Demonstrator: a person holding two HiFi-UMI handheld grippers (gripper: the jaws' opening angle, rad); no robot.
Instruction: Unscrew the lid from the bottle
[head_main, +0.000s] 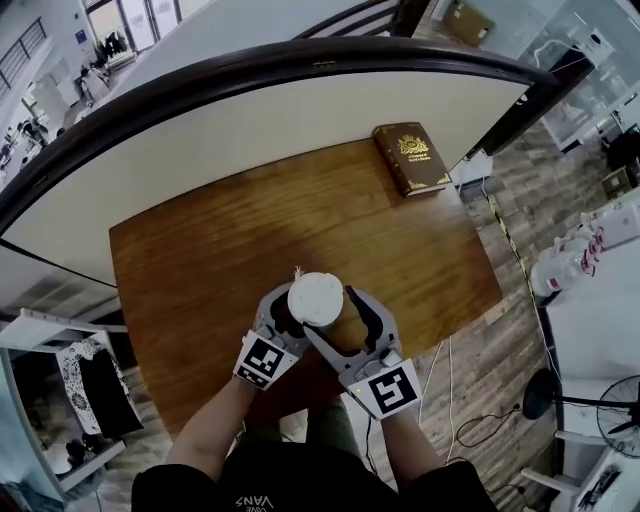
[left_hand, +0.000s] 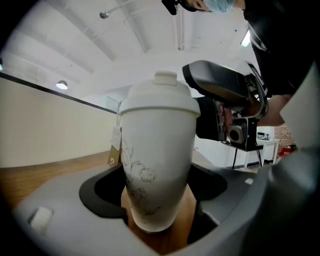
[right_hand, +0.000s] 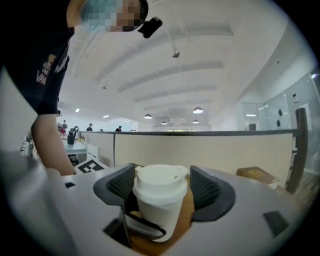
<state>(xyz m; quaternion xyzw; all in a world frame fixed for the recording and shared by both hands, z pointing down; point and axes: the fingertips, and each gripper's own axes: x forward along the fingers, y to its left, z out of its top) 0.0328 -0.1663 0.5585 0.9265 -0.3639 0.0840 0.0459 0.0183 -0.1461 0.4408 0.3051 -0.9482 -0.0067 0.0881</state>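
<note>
In the head view the bottle (head_main: 312, 306) stands on the wooden tabletop (head_main: 220, 250) just inside the near edge, about midway along it. From above it shows as little more than its white lid (head_main: 318, 292). The left gripper (head_main: 285, 318) comes in from the near left and the right gripper (head_main: 335, 318) from the near right. Their fingers curve round the bottle from both sides. A brown book (head_main: 412, 158) lies flat in the far right corner, well apart from everything else.

In the left gripper view the bottle stands upright between the jaws. Its pale body bears a faint line drawing. The dark pads press in on the lower body from either side, and bare wood shows under the base. A small tag (left_hand: 115, 142) hangs just beside the bottle's left shoulder. The lid sits on top, and the right gripper reaches it from the right at lid height.

In the right gripper view the lid fills the gap between the two ribbed pads, which are pinched on its sides. The left gripper's dark finger wraps the body below. The book lies off to the right, near the tabletop's edge.
</note>
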